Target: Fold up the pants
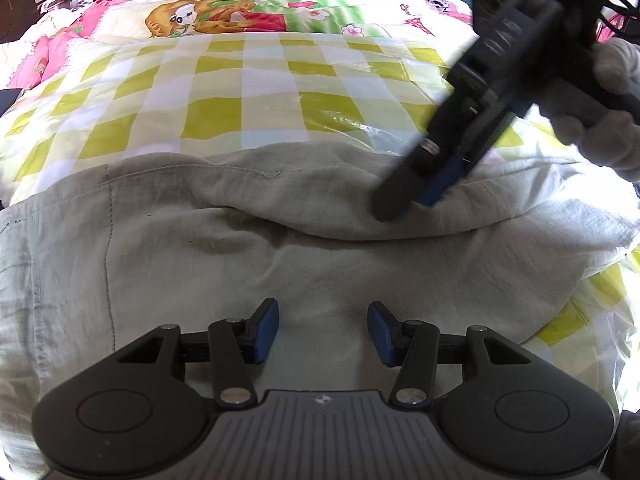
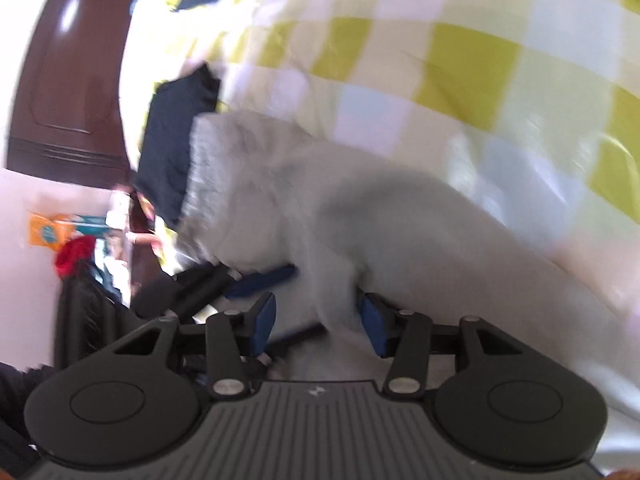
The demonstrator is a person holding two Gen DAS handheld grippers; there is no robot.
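Light grey pants point(image 1: 240, 248) lie across the bed, with a folded layer forming a soft ridge across the middle. My left gripper point(image 1: 323, 332) hovers open over the near part of the cloth, with nothing pinched. My right gripper point(image 1: 408, 204), held by a gloved hand point(image 1: 612, 120), comes down from the upper right, its tips on the folded ridge. The blurred right wrist view shows a hump of the pants point(image 2: 400, 220) rising between the spread pads of my right gripper point(image 2: 318, 326). The cloth lies against the right pad, with a gap at the left pad. The left gripper's blue pad point(image 2: 260, 280) shows just beyond.
A glossy green-and-white checked cover point(image 1: 224, 92) is spread under the pants. A cartoon-print quilt point(image 1: 224, 12) lies at the far end. A dark garment point(image 2: 176, 140) sits at the bed's edge by a brown wooden door point(image 2: 72, 60). Wooden cupboards stand behind the bed.
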